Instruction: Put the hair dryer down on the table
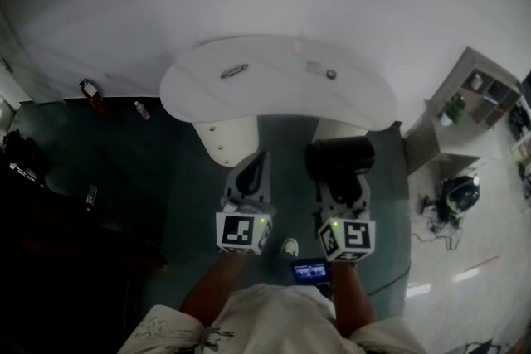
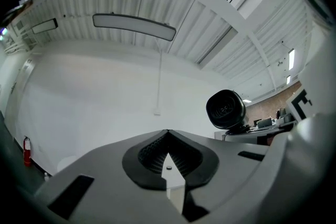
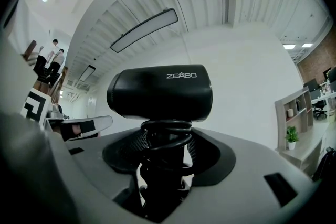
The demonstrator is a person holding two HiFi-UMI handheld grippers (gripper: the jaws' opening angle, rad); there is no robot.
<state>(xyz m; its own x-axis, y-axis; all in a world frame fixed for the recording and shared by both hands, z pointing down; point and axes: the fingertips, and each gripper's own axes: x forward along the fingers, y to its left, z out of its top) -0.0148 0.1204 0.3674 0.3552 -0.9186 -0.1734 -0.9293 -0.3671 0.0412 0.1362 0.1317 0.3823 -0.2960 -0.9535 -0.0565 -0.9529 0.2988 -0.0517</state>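
The right tongs (image 3: 165,150) were seen pinching the hair dryer (image 3: 160,93) by its handle (image 3: 164,178), the ribbed pads pressed in from both sides just under the barrel. The left tongs (image 2: 168,135) were pressed together at the tips with nothing between them, and were held level beside the right pair, low in the head view.

The hair dryer was carried upright in the air, its black barrel lying crosswise above the jaws. In the head view it was found at centre right, just short of the near edge of the white table (image 1: 274,87), which filled the upper middle of the frame. It had not yet been set down.

The body was judged to be hard, smooth plastic: stiff, moderately heavy, and top-heavy, since the barrel sat well above the grip. Some tendency to swing or twist about the handle was therefore to be expected, and the glossy shell was thought likely to slip under a light pinch. The coiled cord (image 3: 167,136) was wound round the handle at the jaws; it was taken to be springy and soft, so part of the grip may have been cushioned by it. The handle, close under the barrel, was judged the proper place to hold. A bare stretch of tabletop was available near the front edge, clear of the small dark object (image 1: 331,75) further back.
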